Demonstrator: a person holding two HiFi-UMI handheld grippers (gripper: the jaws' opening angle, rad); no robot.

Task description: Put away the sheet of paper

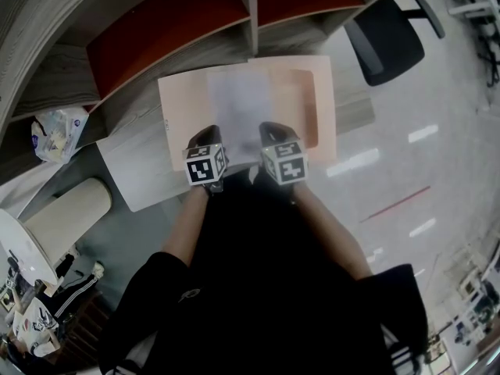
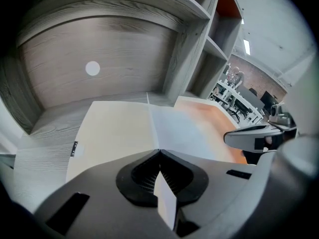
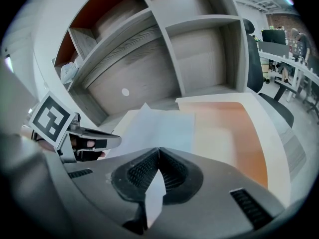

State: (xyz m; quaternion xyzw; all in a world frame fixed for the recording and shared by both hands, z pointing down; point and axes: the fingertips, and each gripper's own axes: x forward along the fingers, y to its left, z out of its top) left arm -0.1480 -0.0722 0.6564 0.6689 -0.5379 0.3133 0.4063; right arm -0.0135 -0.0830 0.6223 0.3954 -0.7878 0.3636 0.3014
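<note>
The left tongs [image 2: 159, 152] and right tongs [image 3: 158, 151], each closed on the sheet's [image 1: 238, 104] near edge, keep it taut above the open folder [image 1: 316, 104], ready for filing.

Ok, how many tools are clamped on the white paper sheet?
2. The left tool pinches the near edge of the white sheet of paper on the left; the right tool pinches it on the right.

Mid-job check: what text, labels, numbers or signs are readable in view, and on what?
No readable words or numbers anywhere.
On the sheet of paper: nothing, it looks blank.
On the folder edge, a small dark tag: too small to read.
On the marker cubes: black-and-white square patterns, no letters.
</note>
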